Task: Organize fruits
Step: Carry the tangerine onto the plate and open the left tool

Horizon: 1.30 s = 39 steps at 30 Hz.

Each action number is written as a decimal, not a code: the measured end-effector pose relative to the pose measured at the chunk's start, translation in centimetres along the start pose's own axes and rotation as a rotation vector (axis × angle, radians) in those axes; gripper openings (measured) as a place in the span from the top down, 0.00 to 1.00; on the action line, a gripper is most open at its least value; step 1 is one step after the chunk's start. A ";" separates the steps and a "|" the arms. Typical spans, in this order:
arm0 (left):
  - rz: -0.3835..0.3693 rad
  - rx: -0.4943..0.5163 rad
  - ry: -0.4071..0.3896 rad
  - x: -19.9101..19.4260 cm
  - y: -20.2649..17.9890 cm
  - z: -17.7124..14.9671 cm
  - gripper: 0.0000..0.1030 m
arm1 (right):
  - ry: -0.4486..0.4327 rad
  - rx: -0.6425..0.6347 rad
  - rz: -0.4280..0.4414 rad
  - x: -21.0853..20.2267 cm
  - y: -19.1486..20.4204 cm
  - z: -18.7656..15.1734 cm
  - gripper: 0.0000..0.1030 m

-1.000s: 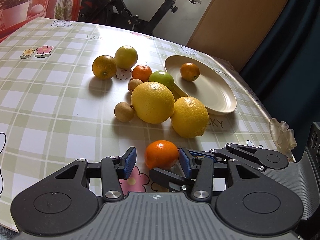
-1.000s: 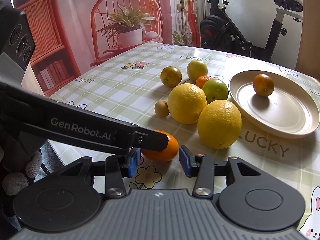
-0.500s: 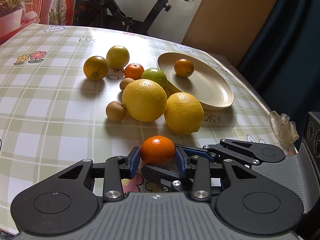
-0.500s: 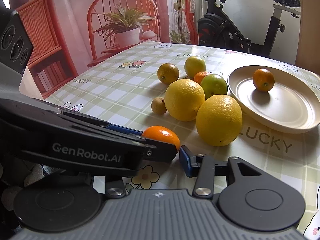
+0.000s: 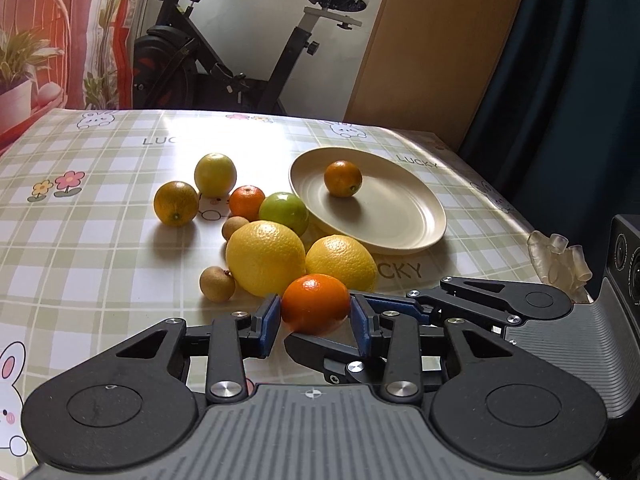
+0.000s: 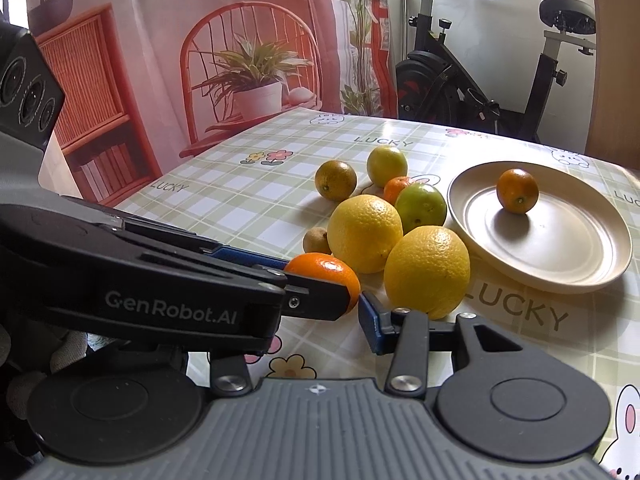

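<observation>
**Left gripper closed on a mandarin; right gripper beside it, unloaded**

Left wrist view: the left gripper [image 5: 315, 317] has its two blue-padded jaws pressed against the sides of a small glossy orange mandarin [image 5: 315, 303], which fills the narrow gap between them. Just to the right and lower, the right gripper [image 5: 384, 320] reaches in with its black linkage; its jaws stand apart and hold nothing. Right wrist view: the left gripper's black arm, lettered "GenRobot.AI", crosses the foreground and hides the right gripper's left finger, so only the right blue pad [image 6: 370, 326] shows; the mandarin [image 6: 326, 270] appears partly behind that arm. Whether the mandarin is clear of the checked green-and-white tablecloth [image 5: 80, 240] cannot be told from either view. Beyond the jaws lie two large yellow lemons [image 5: 266, 258] [image 5: 340, 262], touching each other, with a small round brown longan [image 5: 217, 284] beside the left one. Farther off are a green round fruit [image 5: 284, 212], another small orange mandarin [image 5: 247, 202], a dark orange-green citrus [image 5: 176, 204] and a pale yellow-green citrus [image 5: 215, 175]. A round cream plate [image 5: 400, 232] carries one dark orange fruit [image 5: 343, 179]. Only the right wrist view shows the printed backdrop with a potted plant [image 6: 256, 80]
</observation>
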<state>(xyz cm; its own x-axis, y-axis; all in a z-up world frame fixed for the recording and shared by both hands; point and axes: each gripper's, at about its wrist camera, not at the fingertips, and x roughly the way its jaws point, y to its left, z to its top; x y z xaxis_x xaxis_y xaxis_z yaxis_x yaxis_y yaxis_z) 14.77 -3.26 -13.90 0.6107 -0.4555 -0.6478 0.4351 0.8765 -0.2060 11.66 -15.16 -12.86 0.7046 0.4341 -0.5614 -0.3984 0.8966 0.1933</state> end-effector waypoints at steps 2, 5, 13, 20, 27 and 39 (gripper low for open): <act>-0.002 0.023 -0.014 -0.2 -0.7 1.2 0.61 | -0.020 0.007 -0.006 -0.5 -0.3 0.4 0.56; -0.008 0.050 -0.027 0.0 -1.7 3.0 0.61 | -0.055 0.016 -0.021 -1.3 -1.1 1.5 0.56; -0.031 0.090 -0.037 2.7 -3.3 7.1 0.61 | -0.099 0.065 -0.060 -2.1 -4.4 4.9 0.56; -0.033 0.094 0.004 6.1 -3.6 8.2 0.61 | -0.106 0.118 -0.072 -0.8 -7.9 5.8 0.56; -0.023 0.088 0.053 9.3 -3.1 8.9 0.61 | -0.106 0.107 -0.089 1.1 -9.7 5.3 0.56; 0.019 0.068 0.108 12.7 -2.7 9.5 0.61 | -0.117 0.131 -0.088 4.2 -11.9 3.8 0.56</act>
<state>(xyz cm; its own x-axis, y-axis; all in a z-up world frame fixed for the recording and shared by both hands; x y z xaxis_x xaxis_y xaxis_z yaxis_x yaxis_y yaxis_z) 27.66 -12.87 -14.67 0.5458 -0.4163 -0.7272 0.4706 0.8704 -0.1451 21.58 -23.68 -14.46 0.7998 0.3537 -0.4850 -0.2578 0.9321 0.2546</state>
